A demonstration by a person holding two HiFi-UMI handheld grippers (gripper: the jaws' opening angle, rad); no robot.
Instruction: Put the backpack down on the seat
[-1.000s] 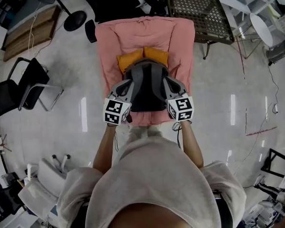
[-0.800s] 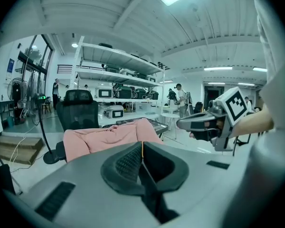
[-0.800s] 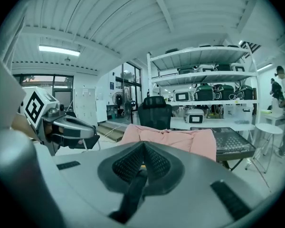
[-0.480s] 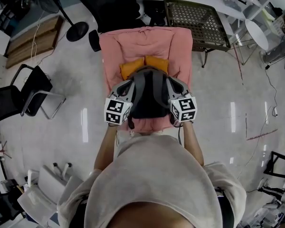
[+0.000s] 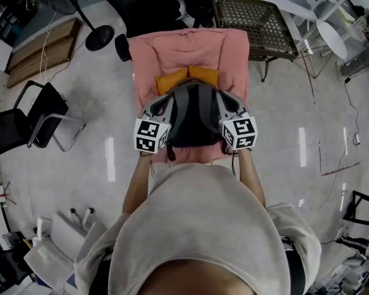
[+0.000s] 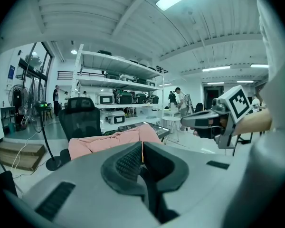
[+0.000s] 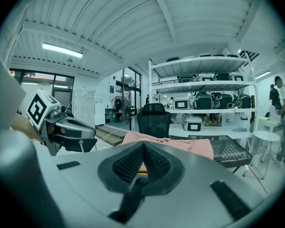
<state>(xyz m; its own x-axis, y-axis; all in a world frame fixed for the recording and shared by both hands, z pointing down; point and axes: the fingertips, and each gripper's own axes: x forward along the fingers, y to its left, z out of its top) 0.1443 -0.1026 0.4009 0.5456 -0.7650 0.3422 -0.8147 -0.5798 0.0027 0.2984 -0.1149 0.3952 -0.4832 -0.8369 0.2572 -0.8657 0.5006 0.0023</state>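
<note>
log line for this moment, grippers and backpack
left gripper: shut on backpack strap | right gripper: shut on strap | backpack: over pink seat, by orange cushion | released: no

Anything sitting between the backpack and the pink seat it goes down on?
Yes: an orange cushion lies across the pink seat toward its far end, and in the head view the backpack overlaps the cushion's near edge. The seat under the backpack is hidden, so nothing else shows there.
</note>
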